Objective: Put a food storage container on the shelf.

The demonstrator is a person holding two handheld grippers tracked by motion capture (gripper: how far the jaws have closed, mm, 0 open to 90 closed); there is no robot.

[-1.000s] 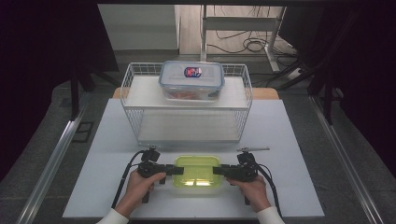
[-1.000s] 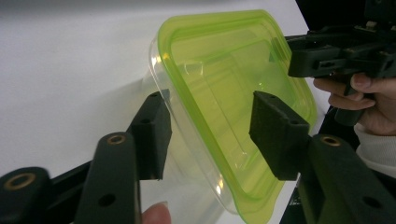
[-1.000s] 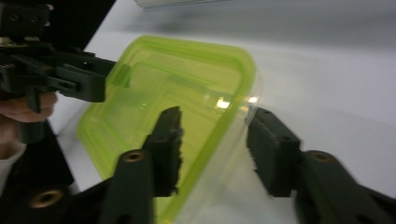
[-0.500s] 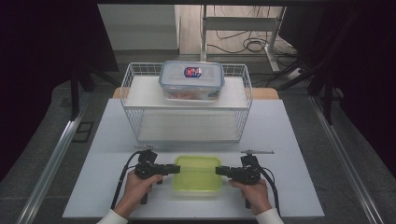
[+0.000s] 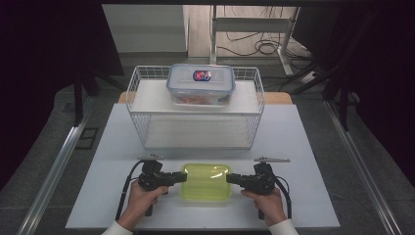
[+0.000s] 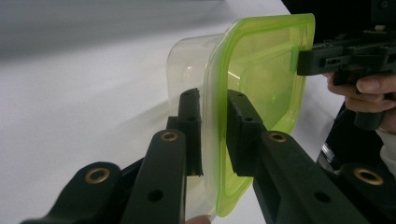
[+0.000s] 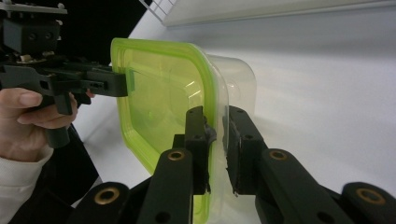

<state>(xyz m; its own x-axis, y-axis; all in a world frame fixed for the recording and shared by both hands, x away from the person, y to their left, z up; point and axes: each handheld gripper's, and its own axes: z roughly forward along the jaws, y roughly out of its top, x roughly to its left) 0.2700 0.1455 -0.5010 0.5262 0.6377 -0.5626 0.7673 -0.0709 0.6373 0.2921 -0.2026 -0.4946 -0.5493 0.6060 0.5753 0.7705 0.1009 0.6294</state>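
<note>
Both our grippers' fingers have just closed in on the green-lidded container: left gripper grasps its rim at nine o'clock, right gripper at three. It sits on the near bench. At twelve o'clock stands a wire basket, carrying a clear lidded box.

High view: even overhead light fell on the white table; surroundings from 9 to 3 o'clock stayed dark. Gripper views: near jaws were soft-focused, the green-lidded container glowed translucent, with mild glare and faint shadows at 6 o'clock.
</note>
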